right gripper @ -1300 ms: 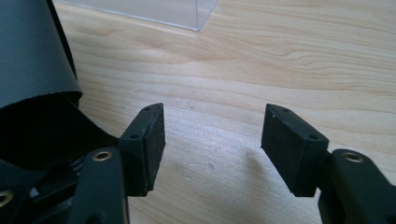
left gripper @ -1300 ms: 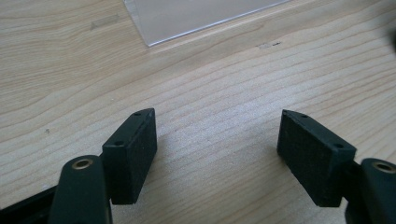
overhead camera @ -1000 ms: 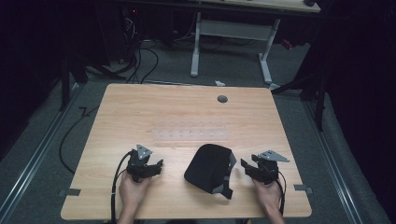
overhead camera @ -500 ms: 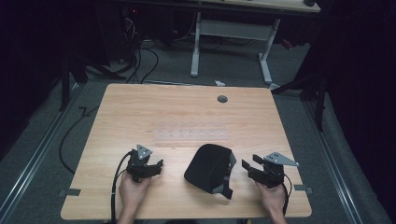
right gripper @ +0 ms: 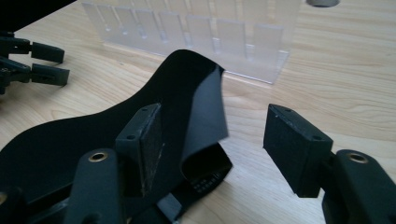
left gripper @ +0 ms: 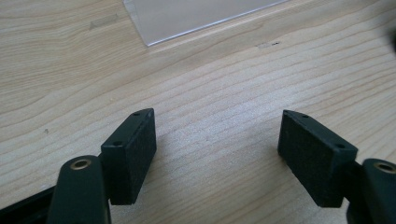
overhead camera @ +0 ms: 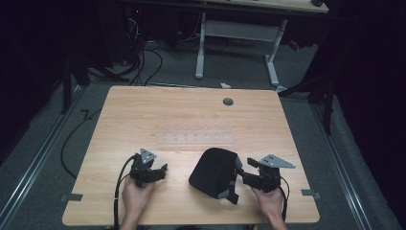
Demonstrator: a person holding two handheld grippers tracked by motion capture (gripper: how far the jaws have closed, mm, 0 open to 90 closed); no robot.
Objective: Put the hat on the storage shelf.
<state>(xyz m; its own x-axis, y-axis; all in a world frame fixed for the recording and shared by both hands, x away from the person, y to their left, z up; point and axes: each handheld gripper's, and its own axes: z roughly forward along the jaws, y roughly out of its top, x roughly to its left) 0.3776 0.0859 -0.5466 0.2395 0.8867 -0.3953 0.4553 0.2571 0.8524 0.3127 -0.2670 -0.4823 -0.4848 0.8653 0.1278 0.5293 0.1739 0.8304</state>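
Black cap [overhead camera: 214,172] lay on the table [overhead camera: 191,120], near its front edge, between the two grippers. Right gripper [overhead camera: 245,171] sat just right of the cap, hand-held; its jaws had just been opening and stood wide. In the right gripper view one pad [right gripper: 145,140] was over the cap's black fabric, the other pad apart from it over bare wood; a folded strap end with a printed label lay between them, not pinched. Left gripper [overhead camera: 160,171] rested left of the cap, well apart from it, jaws wide with bare wood between. A clear slotted rack [right gripper: 196,35] stood behind the cap.
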